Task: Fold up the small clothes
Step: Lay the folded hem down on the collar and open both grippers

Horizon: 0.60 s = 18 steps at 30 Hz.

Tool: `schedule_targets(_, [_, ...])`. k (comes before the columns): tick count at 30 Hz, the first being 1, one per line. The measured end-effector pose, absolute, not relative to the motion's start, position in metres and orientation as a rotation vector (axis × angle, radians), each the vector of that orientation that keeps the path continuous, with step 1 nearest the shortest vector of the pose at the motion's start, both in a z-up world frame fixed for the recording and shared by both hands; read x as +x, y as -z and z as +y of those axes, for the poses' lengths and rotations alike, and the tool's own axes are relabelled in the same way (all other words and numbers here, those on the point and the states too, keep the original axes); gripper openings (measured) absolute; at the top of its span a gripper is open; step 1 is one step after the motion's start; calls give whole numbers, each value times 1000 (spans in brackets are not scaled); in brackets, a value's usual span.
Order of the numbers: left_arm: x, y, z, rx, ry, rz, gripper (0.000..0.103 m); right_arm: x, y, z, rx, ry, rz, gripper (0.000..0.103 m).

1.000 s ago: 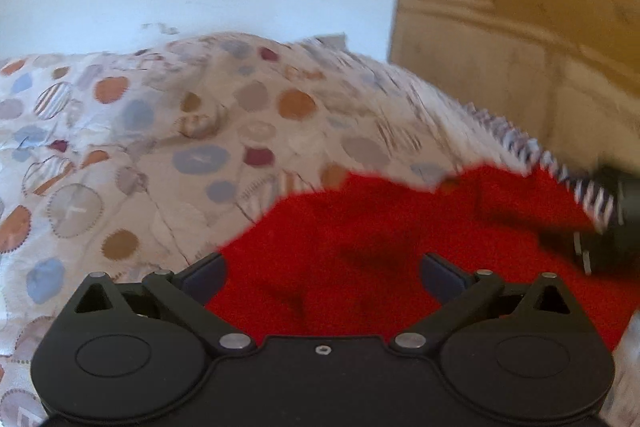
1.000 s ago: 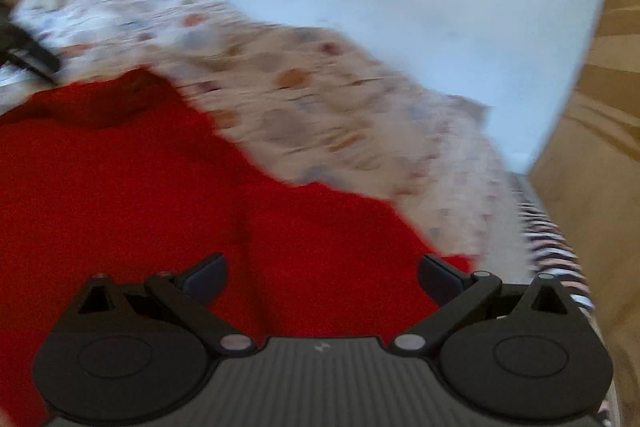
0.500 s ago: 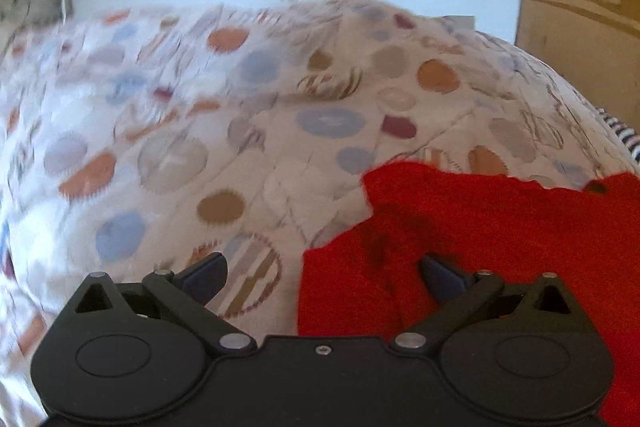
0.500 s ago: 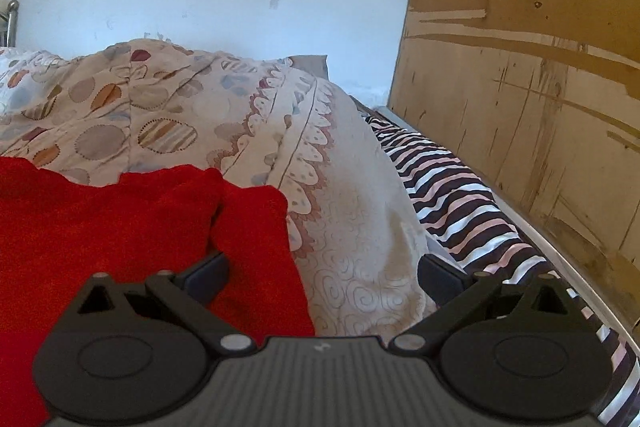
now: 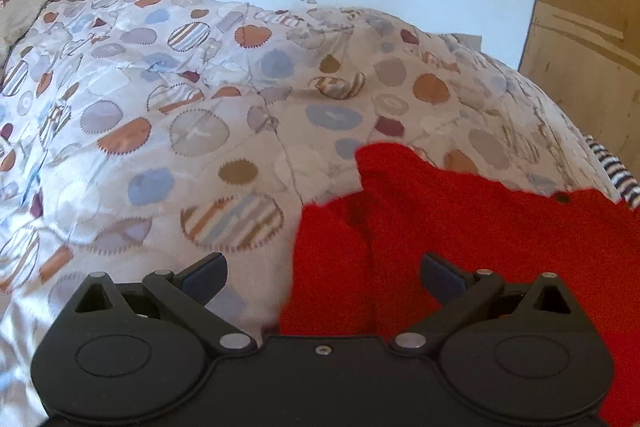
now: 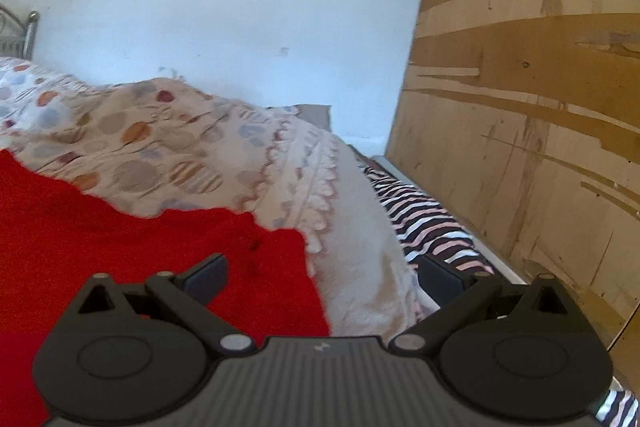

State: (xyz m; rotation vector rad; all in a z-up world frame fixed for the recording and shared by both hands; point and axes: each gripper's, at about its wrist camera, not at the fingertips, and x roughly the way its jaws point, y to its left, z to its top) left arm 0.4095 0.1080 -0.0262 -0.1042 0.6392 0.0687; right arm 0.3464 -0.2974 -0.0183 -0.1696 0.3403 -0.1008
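Red garment [image 5: 460,235] now lies released on the spotted quilt [image 5: 192,115], left gripper [image 5: 323,273] and right gripper [image 6: 323,273] fingers spread wide, empty, flanking it: regrasp pending.

Both grippers are wide open, nothing pinched. Left gripper [image 5: 323,273] has its fingers splayed toward 10 and 2 o'clock, and the right gripper [image 6: 323,273] looks the same, pointing straight ahead at 12.
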Motion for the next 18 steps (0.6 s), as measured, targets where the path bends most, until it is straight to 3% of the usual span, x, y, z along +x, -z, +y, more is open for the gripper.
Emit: schedule_targets(18, [302, 38, 95, -34, -222, 728, 102, 247, 38, -293, -179, 187, 418, 103])
